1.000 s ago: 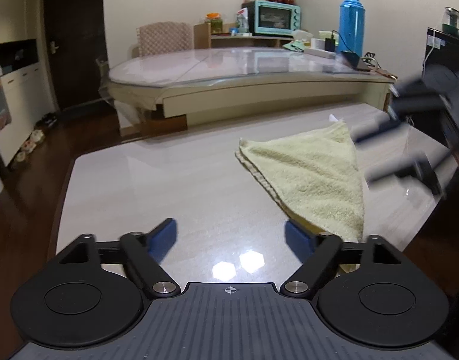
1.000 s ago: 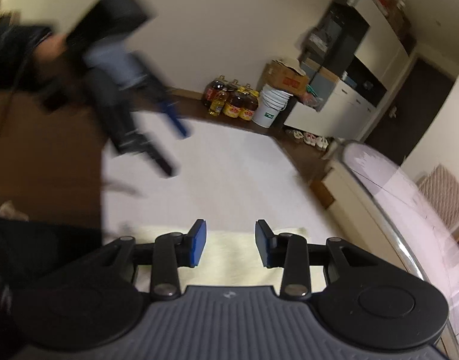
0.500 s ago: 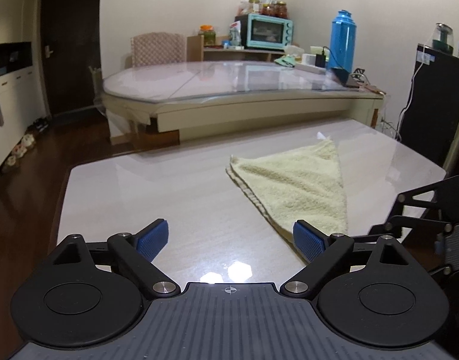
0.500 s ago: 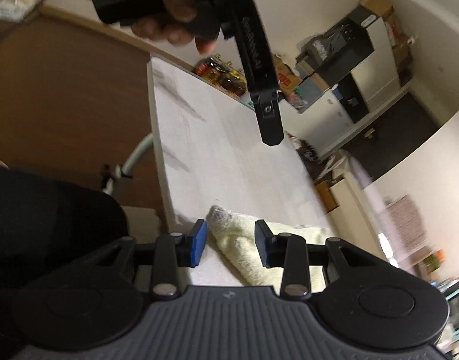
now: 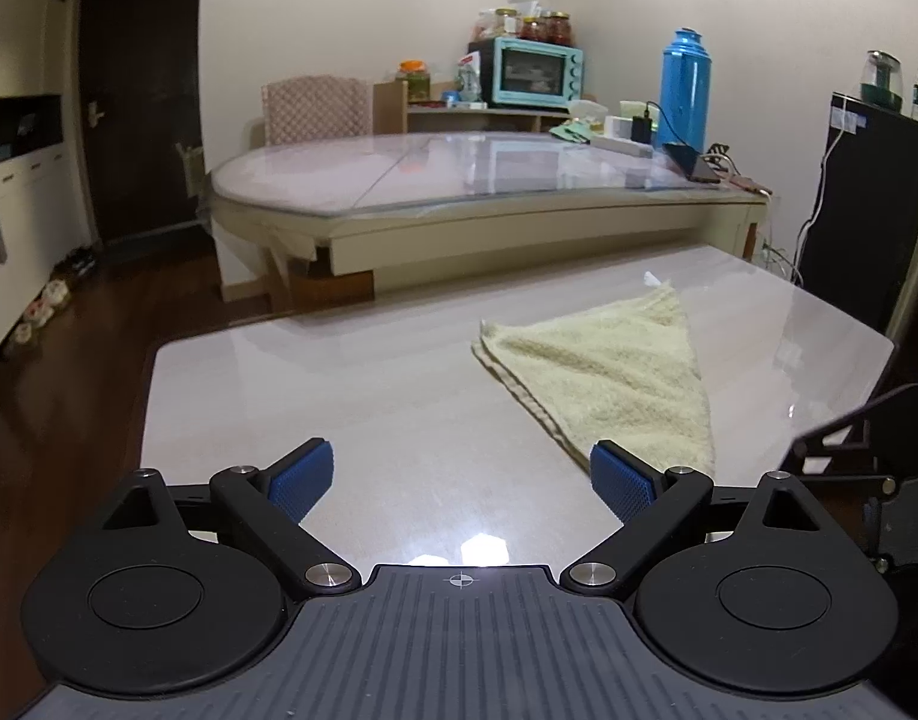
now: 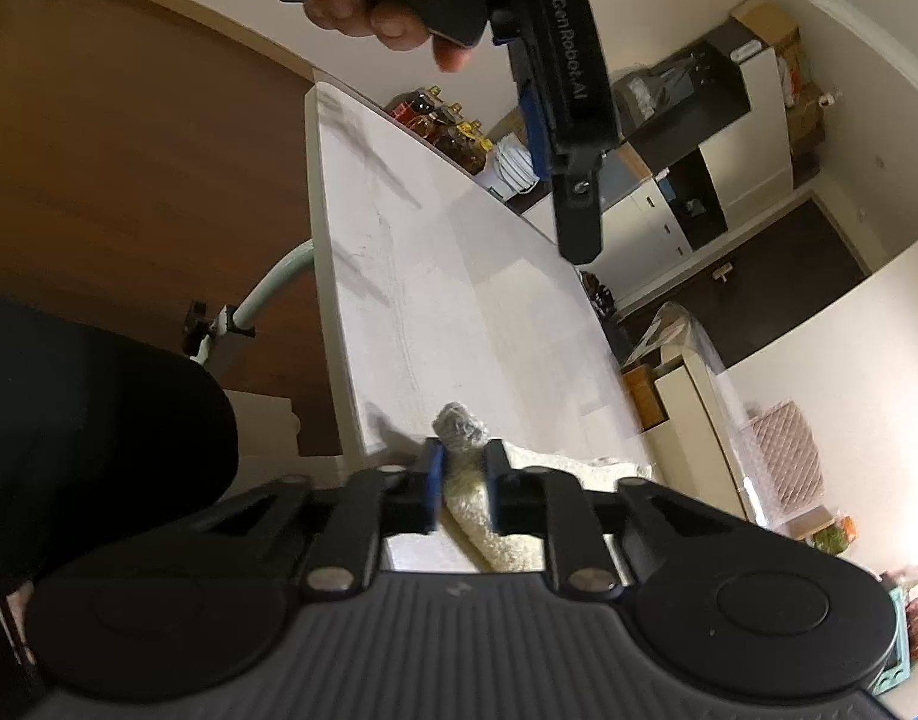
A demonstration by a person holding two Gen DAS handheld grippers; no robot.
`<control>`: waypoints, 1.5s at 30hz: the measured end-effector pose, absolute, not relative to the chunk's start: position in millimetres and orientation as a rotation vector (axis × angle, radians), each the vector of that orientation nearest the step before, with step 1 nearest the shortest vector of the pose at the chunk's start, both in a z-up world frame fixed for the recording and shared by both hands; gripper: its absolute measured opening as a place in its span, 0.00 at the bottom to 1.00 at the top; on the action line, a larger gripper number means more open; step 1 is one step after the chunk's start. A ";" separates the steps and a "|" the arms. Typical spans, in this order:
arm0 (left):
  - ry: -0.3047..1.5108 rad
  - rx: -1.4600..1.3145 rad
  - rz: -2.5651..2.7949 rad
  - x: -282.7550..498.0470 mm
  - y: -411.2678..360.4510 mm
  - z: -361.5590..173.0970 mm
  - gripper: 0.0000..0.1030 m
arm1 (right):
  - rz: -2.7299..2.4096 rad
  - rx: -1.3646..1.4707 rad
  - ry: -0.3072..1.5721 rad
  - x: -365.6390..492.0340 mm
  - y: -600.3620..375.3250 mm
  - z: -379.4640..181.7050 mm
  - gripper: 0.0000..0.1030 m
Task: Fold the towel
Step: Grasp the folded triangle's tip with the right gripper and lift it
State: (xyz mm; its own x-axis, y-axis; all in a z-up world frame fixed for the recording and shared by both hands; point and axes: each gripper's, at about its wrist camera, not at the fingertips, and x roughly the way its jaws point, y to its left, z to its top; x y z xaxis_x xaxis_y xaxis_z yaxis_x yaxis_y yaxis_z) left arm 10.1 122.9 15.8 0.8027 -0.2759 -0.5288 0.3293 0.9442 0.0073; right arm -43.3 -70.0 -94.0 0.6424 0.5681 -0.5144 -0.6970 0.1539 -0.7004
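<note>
A pale yellow towel (image 5: 615, 372), folded into a triangle, lies on the white table (image 5: 351, 396) at right of centre in the left wrist view. My left gripper (image 5: 462, 480) hovers over the table's near edge, open and empty, its right pad beside the towel's near corner. In the right wrist view my right gripper (image 6: 464, 468) is closing its jaws on the towel's near corner (image 6: 459, 426), which bunches up between the blue pads. The left gripper (image 6: 570, 138) and the hand holding it show above the table there.
A large oval glass-topped table (image 5: 459, 180) stands behind, with a teal oven (image 5: 534, 72) and a blue flask (image 5: 687, 96). A black cabinet (image 5: 861, 204) is at the right. Dark wooden floor (image 5: 57, 360) lies to the left. A dark sleeve (image 6: 93, 420) fills the right view's lower left.
My right gripper dropped to the table's near edge and closed on the towel's corner. The left gripper widened slightly and stayed in place.
</note>
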 end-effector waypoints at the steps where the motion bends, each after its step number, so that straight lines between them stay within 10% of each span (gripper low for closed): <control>1: 0.549 0.107 -0.330 11.8 122.3 16.6 0.93 | 0.922 -1.064 0.148 -43.1 -71.5 -91.9 0.09; 45: 0.750 0.447 -0.490 151.7 63.8 -34.2 0.94 | 1.104 -0.623 0.259 -8.5 -207.7 16.9 0.08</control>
